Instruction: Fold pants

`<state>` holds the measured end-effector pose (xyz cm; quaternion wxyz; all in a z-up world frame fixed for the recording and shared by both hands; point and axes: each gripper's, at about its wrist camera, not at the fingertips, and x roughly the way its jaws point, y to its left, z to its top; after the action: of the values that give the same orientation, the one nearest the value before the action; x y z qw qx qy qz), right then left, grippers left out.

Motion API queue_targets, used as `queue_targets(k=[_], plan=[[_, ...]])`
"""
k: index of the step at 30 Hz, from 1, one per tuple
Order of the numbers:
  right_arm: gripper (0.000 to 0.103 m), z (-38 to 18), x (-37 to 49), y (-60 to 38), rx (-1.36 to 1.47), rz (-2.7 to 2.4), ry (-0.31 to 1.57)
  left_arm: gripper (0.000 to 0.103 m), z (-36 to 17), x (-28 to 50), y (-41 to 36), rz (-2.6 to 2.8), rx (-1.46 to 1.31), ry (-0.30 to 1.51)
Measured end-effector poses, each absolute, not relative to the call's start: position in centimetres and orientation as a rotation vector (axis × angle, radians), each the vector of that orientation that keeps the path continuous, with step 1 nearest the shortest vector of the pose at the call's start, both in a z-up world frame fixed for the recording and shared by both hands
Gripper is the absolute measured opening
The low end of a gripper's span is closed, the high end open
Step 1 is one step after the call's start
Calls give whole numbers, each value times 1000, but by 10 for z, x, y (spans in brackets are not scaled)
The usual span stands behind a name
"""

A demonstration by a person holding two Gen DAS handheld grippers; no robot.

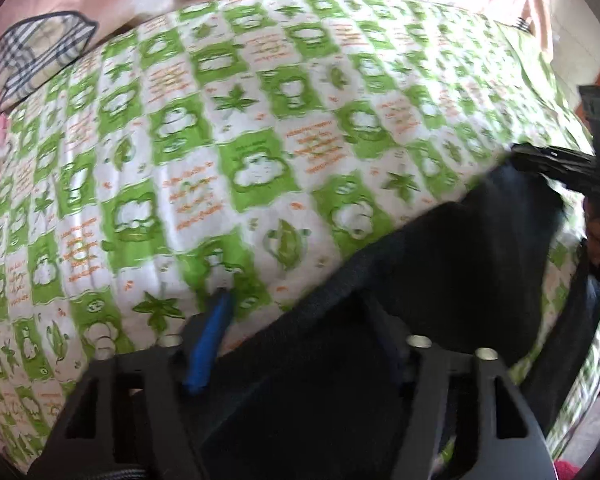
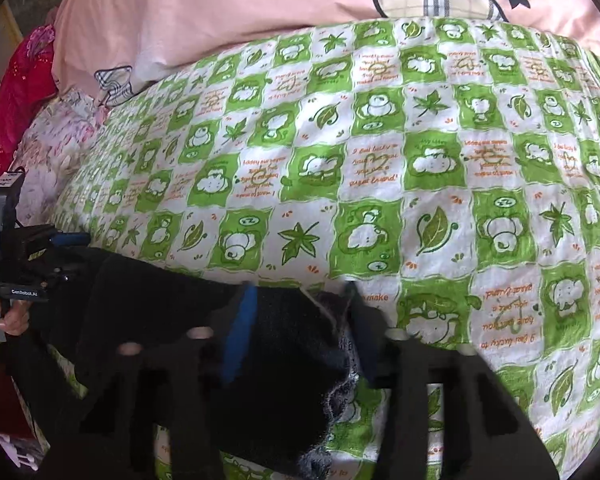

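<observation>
Dark navy pants [image 1: 440, 264] hang stretched between my two grippers above a bed with a green and white patterned quilt [image 1: 260, 120]. My left gripper [image 1: 296, 320] is shut on one end of the pants; its blue pad [image 1: 212, 344] shows beside the cloth. My right gripper [image 2: 300, 312] is shut on the other end of the pants [image 2: 284, 360], with a grey lining edge showing. The right gripper also shows at the right edge of the left wrist view [image 1: 556, 164]. The left gripper shows at the left edge of the right wrist view [image 2: 60, 252].
A pink pillow or duvet [image 2: 240, 12] with plaid patches lies at the far side of the quilt [image 2: 420, 160]. Red and floral fabric [image 2: 24, 92] is piled at the left of the bed. The bed's edge runs below the pants.
</observation>
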<state>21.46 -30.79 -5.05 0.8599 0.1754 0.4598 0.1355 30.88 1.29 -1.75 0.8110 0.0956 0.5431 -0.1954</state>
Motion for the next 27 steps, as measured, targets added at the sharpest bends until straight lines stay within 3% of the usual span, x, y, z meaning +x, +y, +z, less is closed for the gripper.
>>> queue_targets(k=[1,2,4,14,27], plan=[[9,-48,213,-309,372,291,953,26,-17,307,11,-441,198,1172],[9,-45,211,-311,386,299,938,15,-16,304,9,-457,195,1183],[9,-36,205,-313,391,315,905,7,-9,293,4,-465,218,1168],[8,15,153,-334,281,390,728,5,40,198,15,-484,104,1045],[8,4,46,-334,147,451,731,5,40,94,7,-521,22,1027]])
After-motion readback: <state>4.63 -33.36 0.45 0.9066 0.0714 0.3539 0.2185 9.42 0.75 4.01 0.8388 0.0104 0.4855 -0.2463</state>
